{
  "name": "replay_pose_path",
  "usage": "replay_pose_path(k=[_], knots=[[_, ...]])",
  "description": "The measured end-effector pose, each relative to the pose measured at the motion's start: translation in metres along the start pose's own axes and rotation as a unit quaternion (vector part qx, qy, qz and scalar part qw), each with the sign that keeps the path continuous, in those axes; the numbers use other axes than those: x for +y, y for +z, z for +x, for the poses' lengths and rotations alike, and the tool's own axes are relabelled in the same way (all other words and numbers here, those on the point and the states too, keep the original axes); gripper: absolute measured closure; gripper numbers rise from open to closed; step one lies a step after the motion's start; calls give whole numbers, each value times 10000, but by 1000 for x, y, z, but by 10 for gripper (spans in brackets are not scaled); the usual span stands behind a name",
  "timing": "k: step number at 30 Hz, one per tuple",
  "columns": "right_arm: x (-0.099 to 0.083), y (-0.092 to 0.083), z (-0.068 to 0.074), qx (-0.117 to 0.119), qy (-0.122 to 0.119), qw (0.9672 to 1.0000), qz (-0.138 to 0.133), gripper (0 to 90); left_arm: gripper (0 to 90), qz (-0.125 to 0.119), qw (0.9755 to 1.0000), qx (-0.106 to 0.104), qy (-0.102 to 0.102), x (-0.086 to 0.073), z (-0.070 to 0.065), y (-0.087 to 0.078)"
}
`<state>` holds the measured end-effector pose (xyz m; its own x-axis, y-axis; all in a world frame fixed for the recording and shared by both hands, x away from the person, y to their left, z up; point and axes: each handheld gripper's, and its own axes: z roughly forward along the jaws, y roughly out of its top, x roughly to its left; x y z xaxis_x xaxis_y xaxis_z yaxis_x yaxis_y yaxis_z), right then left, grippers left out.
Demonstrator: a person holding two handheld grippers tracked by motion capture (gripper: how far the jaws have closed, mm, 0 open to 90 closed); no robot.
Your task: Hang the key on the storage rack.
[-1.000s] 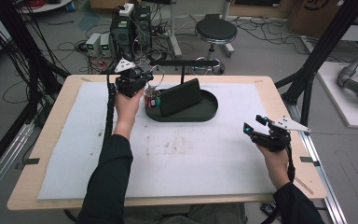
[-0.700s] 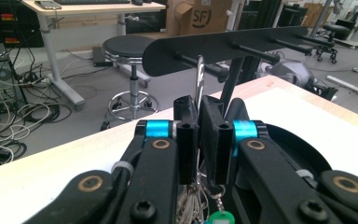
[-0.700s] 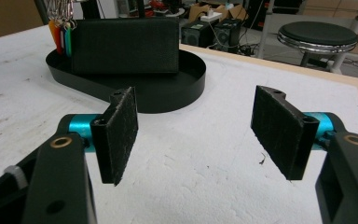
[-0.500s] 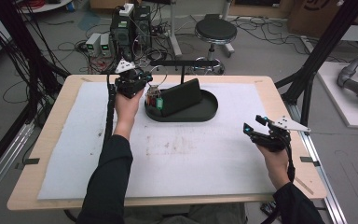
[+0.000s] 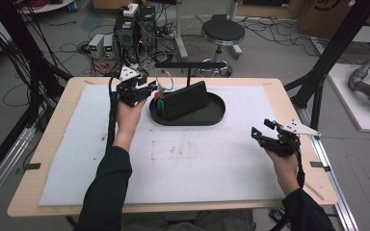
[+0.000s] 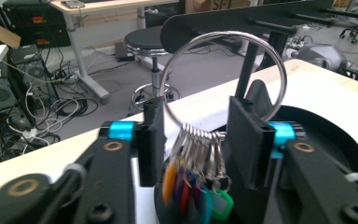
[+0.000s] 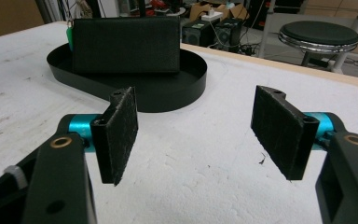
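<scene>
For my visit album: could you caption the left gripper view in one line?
Left claw, jaws just opened, around a big metal key ring with colourful tags hanging over a black tray.

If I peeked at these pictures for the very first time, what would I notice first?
Probably the big shiny key ring with its bunch of colourful key tags, standing between the jaws of the left tongs, which have just been opening. Next comes the black oval tray at the far side of the table, with a black wallet propped in it. The right tongs wait open near the table's right edge.
</scene>
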<state>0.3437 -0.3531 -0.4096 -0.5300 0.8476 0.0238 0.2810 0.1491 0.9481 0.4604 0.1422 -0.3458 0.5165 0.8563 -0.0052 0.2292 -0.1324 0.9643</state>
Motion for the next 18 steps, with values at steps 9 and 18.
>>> replay_pose_path(k=[9,18], knots=[[0,-1,-2,-34,57,10000,-8,320,422,-111,9996,-258,101,-10,-16,-41],[0,-2,-4,-96,136,9998,-62,313,360,-177,9978,-575,295,-26,-31,-87]])
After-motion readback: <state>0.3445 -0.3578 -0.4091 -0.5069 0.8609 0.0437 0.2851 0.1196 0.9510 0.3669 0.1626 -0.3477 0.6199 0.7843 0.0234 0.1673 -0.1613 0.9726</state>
